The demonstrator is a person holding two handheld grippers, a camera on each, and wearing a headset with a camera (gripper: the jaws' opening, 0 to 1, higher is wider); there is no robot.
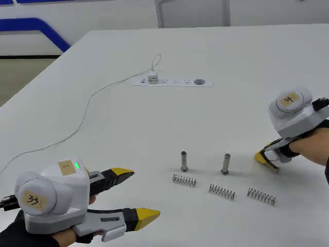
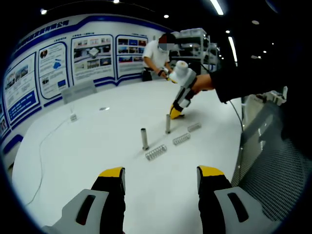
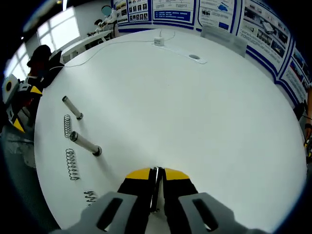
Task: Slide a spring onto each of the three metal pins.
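Head view: looks down on white table (image 1: 231,56), cut off at right and bottom. Low left, left gripper (image 1: 138,193), jaws spread wide. At right edge, right gripper (image 1: 267,160), partly cropped, jaws pinching third pin (image 3: 156,190), mostly hidden between them. Mid-table, left pin (image 1: 184,161) and middle pin (image 1: 225,163) upright; row of springs (image 1: 221,191) lying just in front.

Wide white counter (image 1: 247,56), matte and evenly lit. Toward the counter's far side, a white power strip (image 1: 172,82) with a thin cable (image 1: 87,110) running leftward across the top. Beyond the counter's far left corner, a white wall (image 1: 103,13) with a blue stripe (image 1: 41,28) and a beige floor (image 1: 15,77). Behind the counter, blue-framed poster boards (image 2: 92,56) and grey shelving (image 2: 195,46). Above the counter, long ceiling lights (image 2: 218,7); past one side, a bright window (image 3: 63,29).
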